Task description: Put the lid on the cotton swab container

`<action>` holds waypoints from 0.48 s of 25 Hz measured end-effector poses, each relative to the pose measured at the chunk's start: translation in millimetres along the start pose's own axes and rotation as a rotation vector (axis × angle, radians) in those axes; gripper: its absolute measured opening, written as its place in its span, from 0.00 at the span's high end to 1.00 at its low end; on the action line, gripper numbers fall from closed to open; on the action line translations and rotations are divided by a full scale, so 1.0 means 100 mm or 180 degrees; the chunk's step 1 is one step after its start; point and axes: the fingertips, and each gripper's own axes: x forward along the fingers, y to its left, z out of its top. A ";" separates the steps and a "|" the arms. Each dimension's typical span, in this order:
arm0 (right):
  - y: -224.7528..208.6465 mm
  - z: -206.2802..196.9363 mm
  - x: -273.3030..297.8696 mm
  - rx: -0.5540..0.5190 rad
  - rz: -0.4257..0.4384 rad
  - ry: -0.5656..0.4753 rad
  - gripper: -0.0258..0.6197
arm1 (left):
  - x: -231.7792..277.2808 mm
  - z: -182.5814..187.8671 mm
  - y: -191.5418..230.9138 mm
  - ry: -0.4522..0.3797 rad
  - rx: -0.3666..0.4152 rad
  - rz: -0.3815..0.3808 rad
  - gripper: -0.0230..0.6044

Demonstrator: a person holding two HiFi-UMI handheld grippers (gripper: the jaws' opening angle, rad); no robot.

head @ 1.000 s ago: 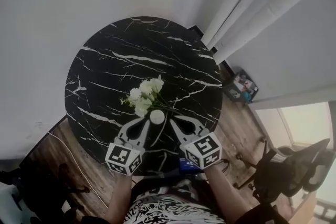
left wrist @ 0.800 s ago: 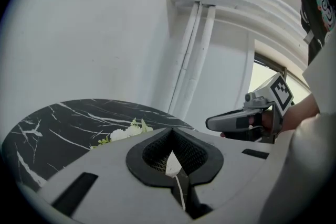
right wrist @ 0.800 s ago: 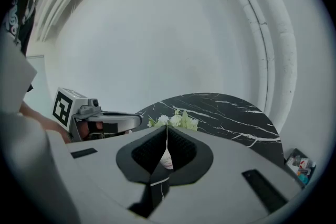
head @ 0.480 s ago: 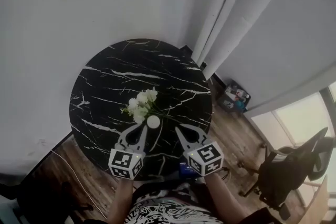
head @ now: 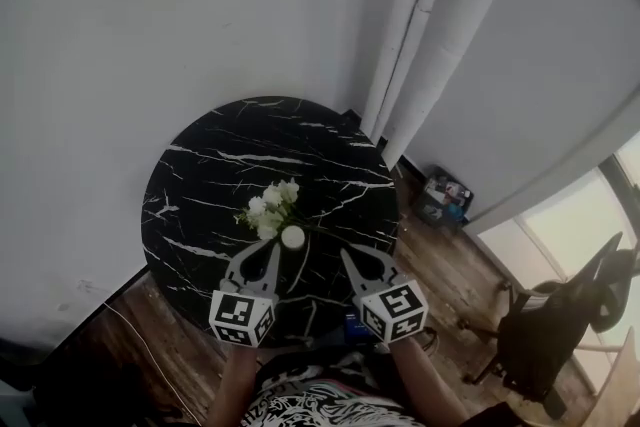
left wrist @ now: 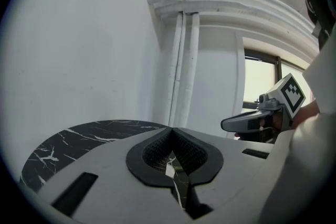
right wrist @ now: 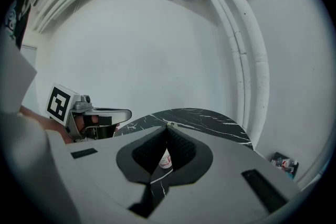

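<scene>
As you look down in the head view, the round black marble bench (head: 200, 175) carries a bunch of white flowers (head: 268, 207). Just beside them, on your side, stands the white cotton swab container (head: 292, 236). From above it shows only as a plain white disc, so you cannot tell here whether its lid is on. Your left tongs (head: 272, 249) point at the container from just short of it. Your right tongs (head: 346, 256) sit further right, apart from it.

In the left gripper view, the left tongs (left wrist: 170, 129) are closed tip to tip and grip nothing. Only marble shows through the hollow behind the tips, and the right tongs (left wrist: 228, 124) stand off to the side.

In the right gripper view, the right tongs (right wrist: 168, 125) are likewise closed and empty. The container (right wrist: 165, 159) shows through the hollow between the pads, standing on the bench (right wrist: 210, 120) beyond them, not gripped.
</scene>
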 end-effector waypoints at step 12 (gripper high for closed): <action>0.05 0.04 -0.12 -0.0062 0.0009 -0.0044 0.93 | -0.12 0.09 -0.07 -0.0084 0.0023 0.0054 0.94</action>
